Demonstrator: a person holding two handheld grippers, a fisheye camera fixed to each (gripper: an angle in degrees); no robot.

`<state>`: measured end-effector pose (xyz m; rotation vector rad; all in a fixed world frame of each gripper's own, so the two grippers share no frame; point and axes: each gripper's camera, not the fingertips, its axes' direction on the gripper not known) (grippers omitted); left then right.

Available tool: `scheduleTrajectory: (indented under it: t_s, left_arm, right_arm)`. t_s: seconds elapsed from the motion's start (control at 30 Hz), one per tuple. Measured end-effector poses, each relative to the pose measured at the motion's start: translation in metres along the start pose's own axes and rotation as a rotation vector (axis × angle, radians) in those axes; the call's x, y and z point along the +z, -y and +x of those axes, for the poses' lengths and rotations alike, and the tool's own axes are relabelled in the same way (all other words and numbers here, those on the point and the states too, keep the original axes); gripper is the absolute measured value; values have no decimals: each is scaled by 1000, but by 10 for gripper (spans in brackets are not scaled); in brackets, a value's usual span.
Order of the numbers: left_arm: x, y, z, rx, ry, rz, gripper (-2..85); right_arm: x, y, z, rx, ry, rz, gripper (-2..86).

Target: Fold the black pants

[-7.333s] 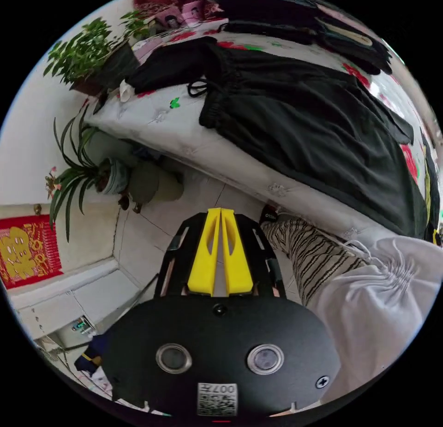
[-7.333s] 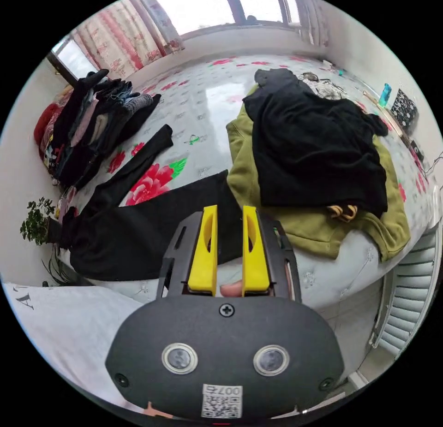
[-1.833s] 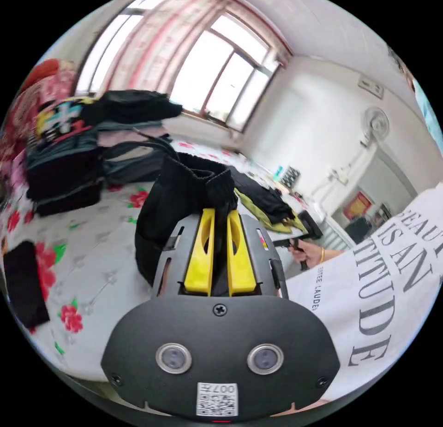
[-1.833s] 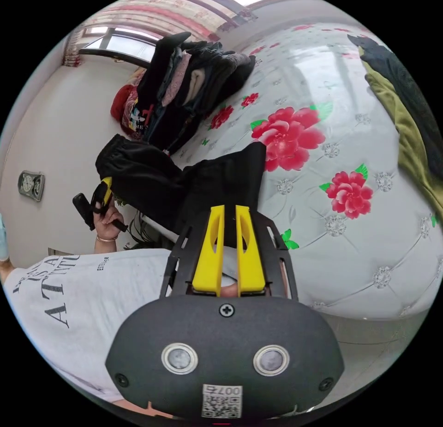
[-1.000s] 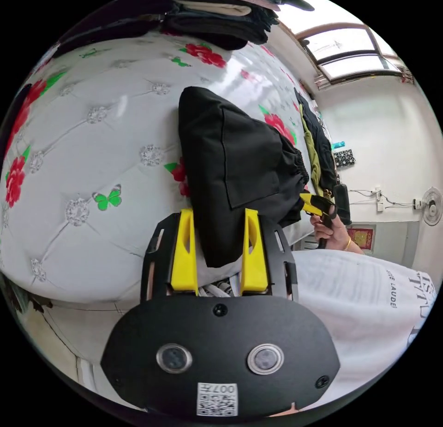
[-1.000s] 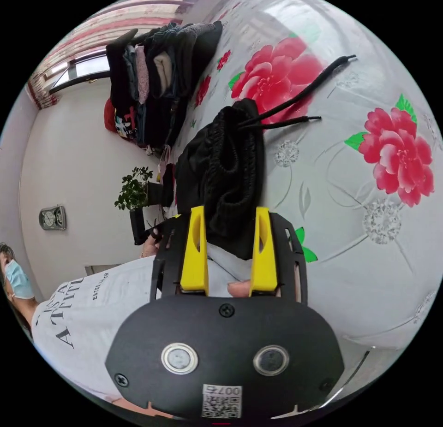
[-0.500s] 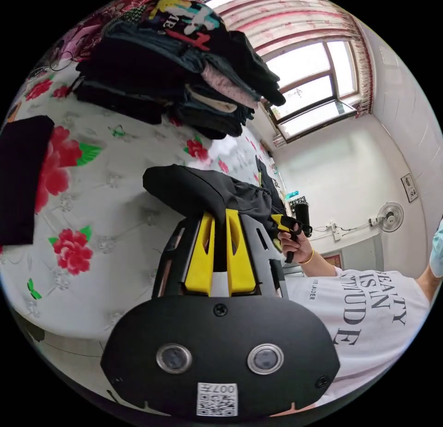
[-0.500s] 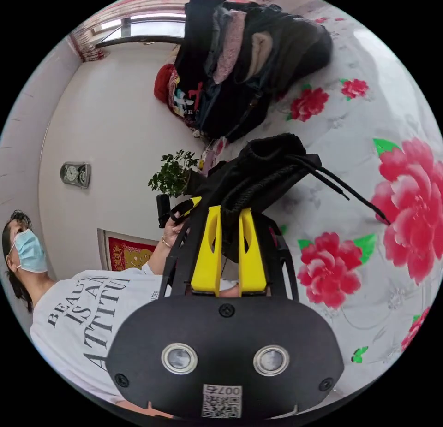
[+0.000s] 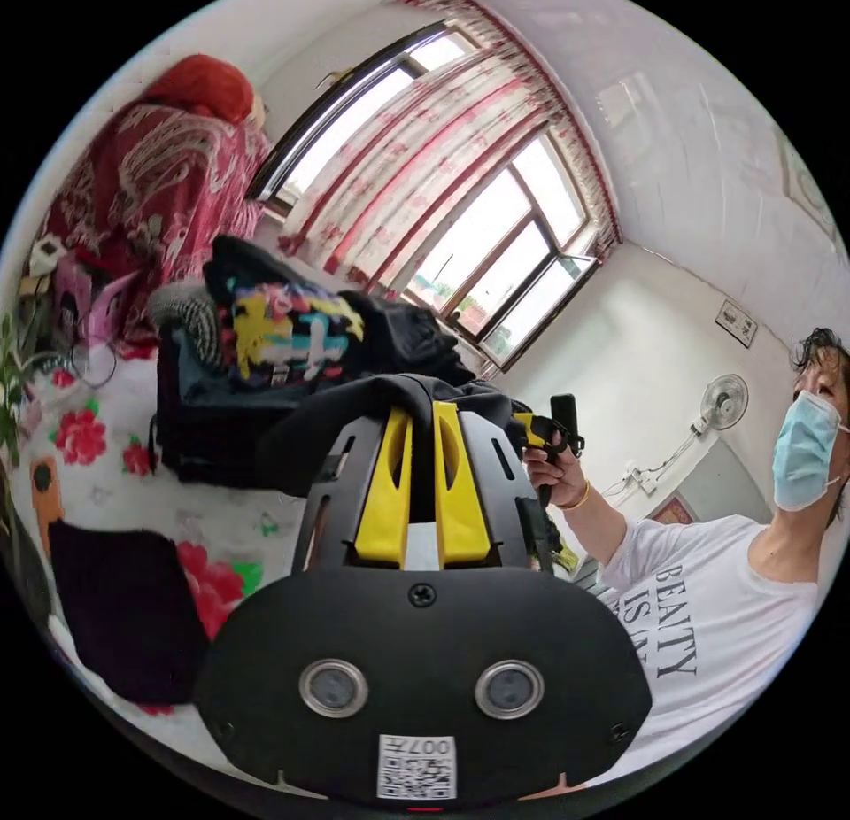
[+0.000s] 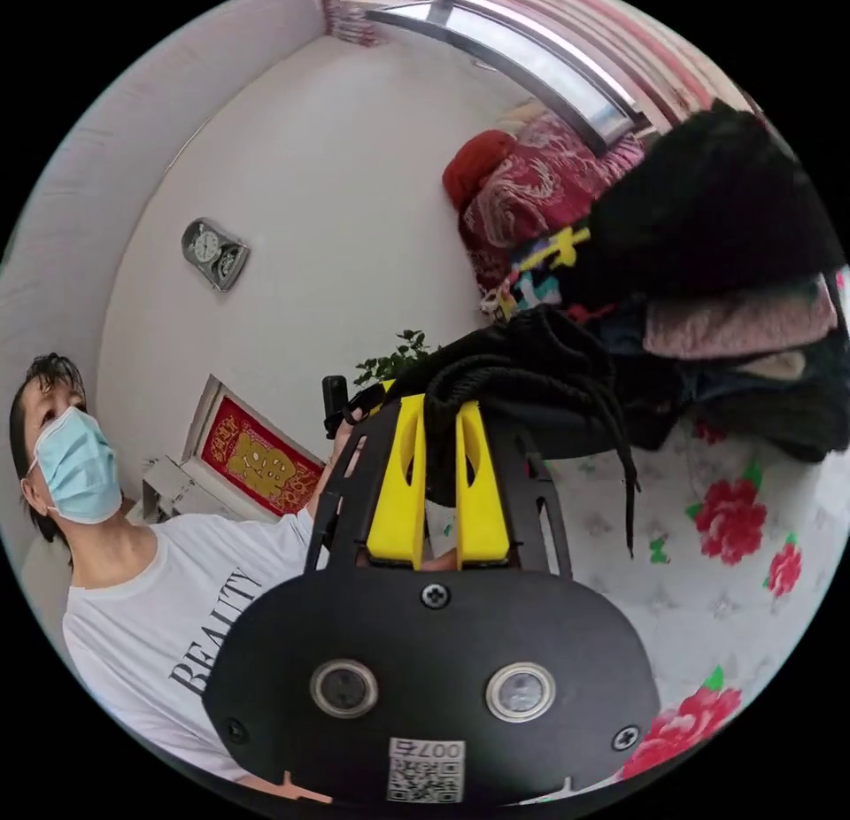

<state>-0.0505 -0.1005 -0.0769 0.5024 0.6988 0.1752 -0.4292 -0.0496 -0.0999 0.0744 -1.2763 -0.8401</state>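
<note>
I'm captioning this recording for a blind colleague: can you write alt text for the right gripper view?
The right gripper, its yellow jaws shut on the folded black pants, lifts them with the drawstring dangling, beside a stack of folded clothes on a flowered bedspread. A person in a white shirt stands alongside.

The left tool [image 9: 422, 417] clamps the folded black pants [image 9: 354, 404] — lifted before a clothes stack [image 9: 266, 351].

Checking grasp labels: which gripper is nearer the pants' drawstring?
Right. The right gripper is shut on the pants at the waistband, with the drawstring dangling beside it. The left gripper clamps the bundle's opposite side.
</note>
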Motion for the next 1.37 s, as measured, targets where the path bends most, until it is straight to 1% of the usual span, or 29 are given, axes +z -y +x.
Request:
scheduleTrajectory:
  t_s: [0.07, 0.13, 0.2, 0.27, 0.3, 0.33, 0.4, 0.47, 0.6, 0.63, 0.67, 0.7, 0.73, 0.77, 0.8, 0.87, 0.9, 0.93, 0.97, 1.03, 1.13, 1.23, 1.3, 1.37]
  left_arm:
    - [0, 61, 5, 84, 28, 67, 38]
    - [5, 105, 3, 90, 43, 107, 40]
    - [15, 144, -3, 111, 82, 131, 46]
    - [36, 172, -25, 61, 179, 108, 62]
    - [43, 175, -33, 30, 207, 94, 68]
    - [56, 174, -49, -29, 272, 57, 79]
    - [75, 156, -70, -79, 377, 7, 90]
    - [89, 111, -89, -95, 482, -1, 88]
    - [104, 26, -99, -118, 574, -60, 87]
    - [111, -6, -99, -136, 598, -111, 87]
    - [121, -39, -97, -148, 603, -187, 87]
    - [126, -56, -96, -160, 607, -234, 87]
    - [139, -91, -92, -181, 622, -333, 86]
    - [152, -126, -85, -198, 637, -439, 85]
    - [158, -143, -81, -204, 644, -492, 85]
    - [185, -202, -59, -240, 660, -692, 71]
    - [191, -213, -53, -247, 647, -727, 64]
    - [205, -230, -40, -253, 597, -784, 51]
    - [220, -241, -25, -236, 551, -828, 38]
    - [247, -249, -3, -168, 508, -894, 35]
    - [290, -248, 28, -41, 463, -956, 29]
    - [317, -241, 48, 2, 455, -958, 17]
    - [326, -239, 55, -13, 440, -946, 12]
    - [334, -243, 63, -44, 434, -953, 7]
  right_arm:
    - [-4, 43, -14, -64, -42, 50, 55]
    - [-4, 97, -21, -96, -85, 133, 58]
    - [1, 130, -17, -99, -122, 167, 62]
    - [11, 150, -1, -39, -187, 170, 69]
    - [19, 154, 15, 6, -221, 159, 73]
    - [25, 148, 33, 41, -241, 140, 79]
    - [30, 122, 60, 68, -256, 117, 84]
    - [31, 81, 85, 85, -267, 90, 86]
    - [10, -52, 139, 241, -357, -6, 84]
    - [-1, -96, 149, 308, -420, -40, 84]
    - [-8, -119, 153, 353, -456, -53, 83]
    - [-24, -164, 160, 450, -509, -78, 83]
    - [-43, -208, 163, 551, -551, -102, 83]
    - [-55, -228, 163, 604, -574, -106, 83]
    - [-80, -264, 160, 693, -623, -94, 83]
    - [-121, -304, 145, 780, -716, -35, 85]
    - [-148, -322, 134, 822, -798, 3, 86]
    - [-174, -336, 122, 851, -899, 45, 88]
    - [-187, -340, 117, 858, -945, 67, 89]
    - [-237, -354, 102, 889, -1099, 144, 93]
    - [-291, -365, 96, 918, -1204, 227, 100]
    - [-330, -376, 107, 957, -1244, 216, 101]
    - [-347, -385, 122, 993, -1256, 183, 99]
    - [-357, -397, 141, 1037, -1222, 139, 96]
